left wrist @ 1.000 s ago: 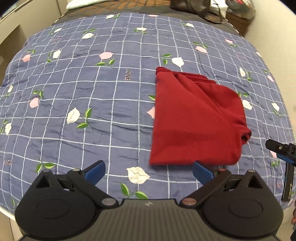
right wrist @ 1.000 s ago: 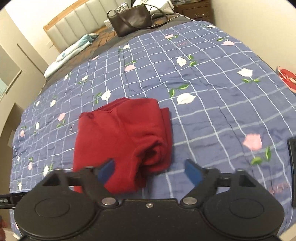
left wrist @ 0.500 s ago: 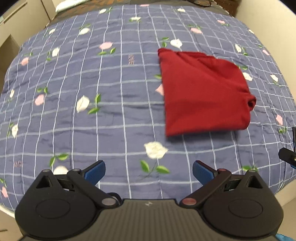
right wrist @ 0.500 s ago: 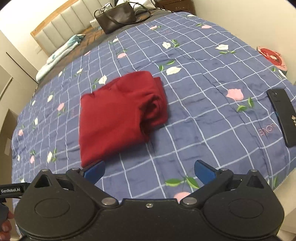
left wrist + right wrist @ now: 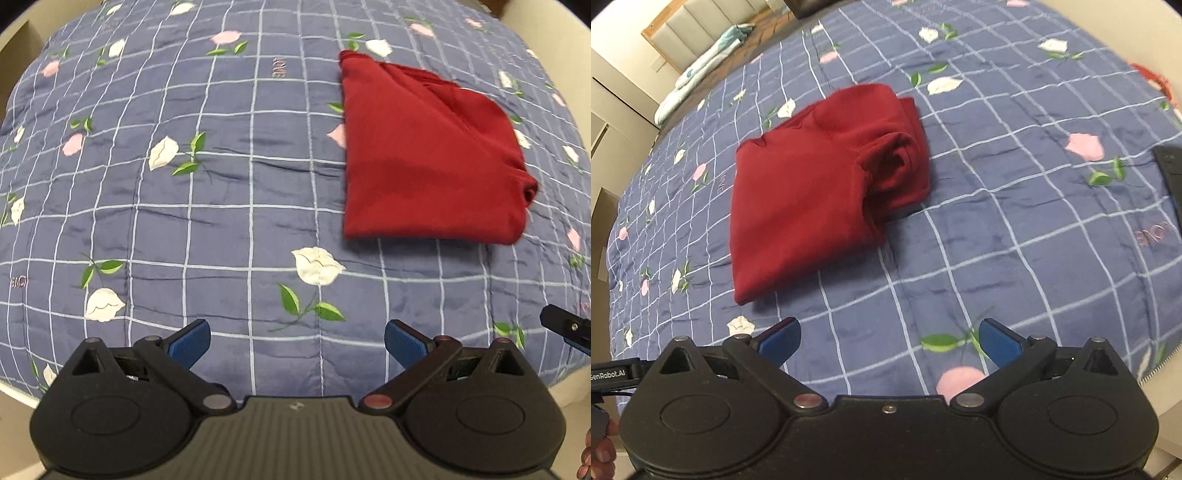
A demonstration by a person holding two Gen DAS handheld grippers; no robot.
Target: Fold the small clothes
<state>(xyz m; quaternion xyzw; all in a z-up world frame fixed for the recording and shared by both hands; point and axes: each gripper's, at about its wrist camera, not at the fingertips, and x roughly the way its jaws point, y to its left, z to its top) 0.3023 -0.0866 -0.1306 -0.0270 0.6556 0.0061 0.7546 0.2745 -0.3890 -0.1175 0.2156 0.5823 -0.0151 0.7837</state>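
Both claws are held spread wide and empty above the blue floral quilt (image 5: 229, 206): the left claw (image 5: 297, 341) and the right claw (image 5: 889, 341) touch nothing. The folded red garment (image 5: 812, 192) is seen lying flat on the quilt, well ahead of both.

floral quilt (image 5: 1015, 206), padded headboard (image 5: 676, 33), pale walls (image 5: 613, 48)

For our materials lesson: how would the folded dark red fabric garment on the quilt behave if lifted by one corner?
The folded dark red fabric garment would probably droop and unfold, since its layers lie soft and loose. Its bunched end suggests floppy cloth. It is unlikely to roll.
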